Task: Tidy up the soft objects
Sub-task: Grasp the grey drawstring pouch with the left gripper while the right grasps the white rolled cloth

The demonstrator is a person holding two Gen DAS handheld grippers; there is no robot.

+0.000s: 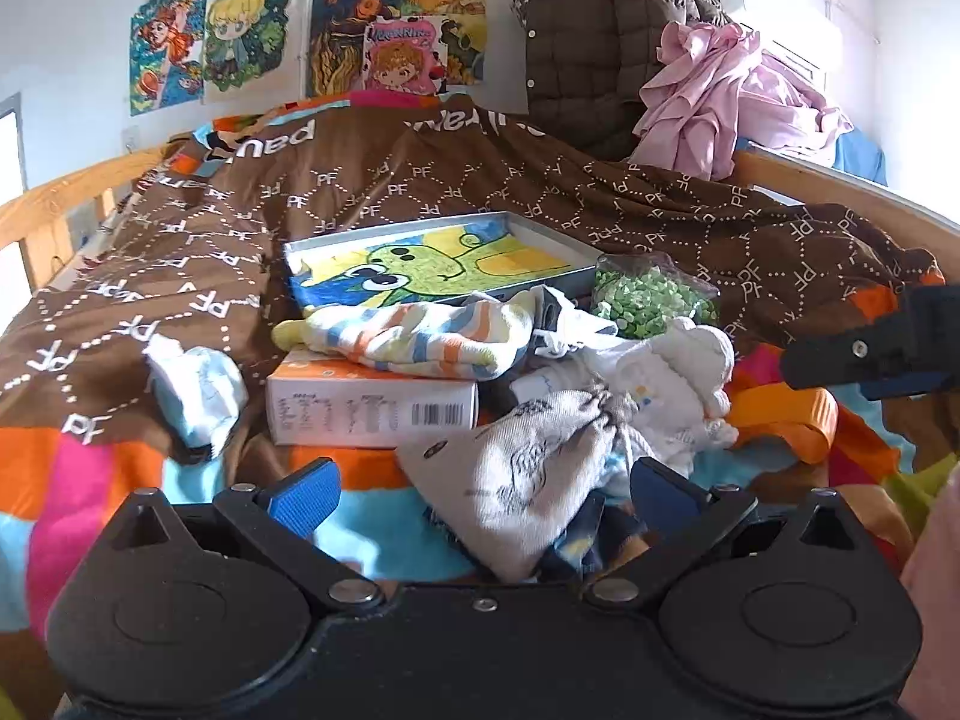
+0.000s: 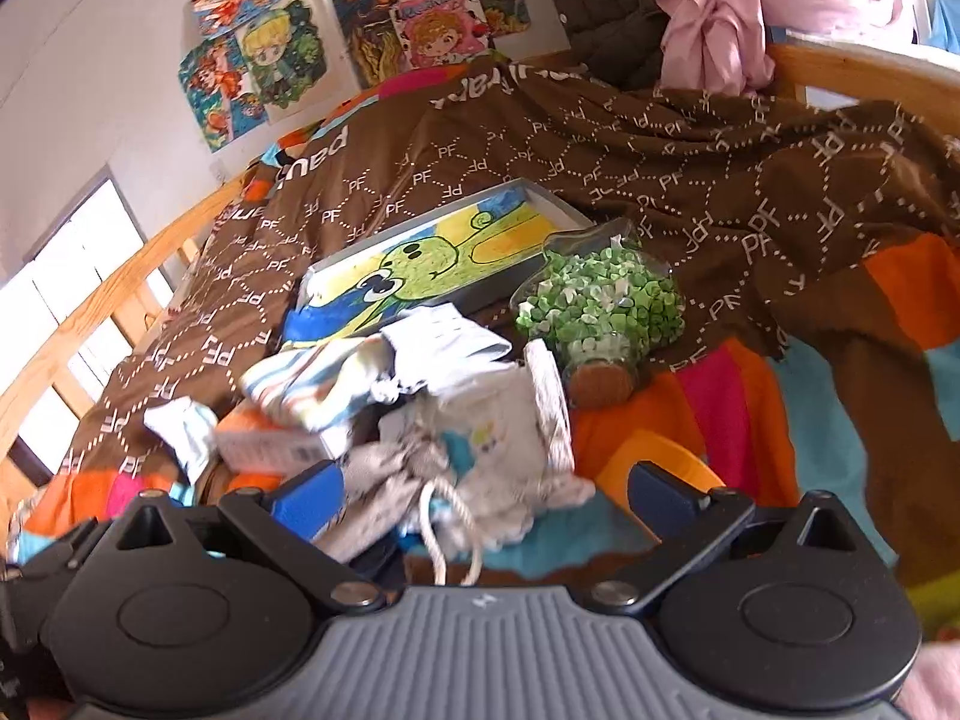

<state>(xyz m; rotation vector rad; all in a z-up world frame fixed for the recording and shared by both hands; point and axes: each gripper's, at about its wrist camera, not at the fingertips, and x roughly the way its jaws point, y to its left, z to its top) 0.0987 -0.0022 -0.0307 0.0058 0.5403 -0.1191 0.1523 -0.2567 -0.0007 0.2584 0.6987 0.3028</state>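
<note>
Pile of small garments (image 1: 540, 408): heaped on the blanket (image 1: 420, 192), partly over your white box (image 1: 372, 411). Grey sock (image 1: 510, 480) lies between your left gripper's (image 1: 483, 495) spread fingers, ungripped. Your right gripper (image 2: 483, 501): fingers apart, empty.

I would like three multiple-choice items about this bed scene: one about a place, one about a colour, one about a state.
1. Where does the striped sock lie?
A. partly on the white box
B. inside the jar
C. on the wall

2. What colour are the pieces in the jar?
A. red
B. green
C. black

3. How stands the left gripper?
A. shut on the box
B. shut on nothing
C. open, fingers apart

Key: 1 A, it drapes over the top of the white box. 2 B, green pieces fill the glass. 3 C, a wide gap separates the blue pads.
</note>
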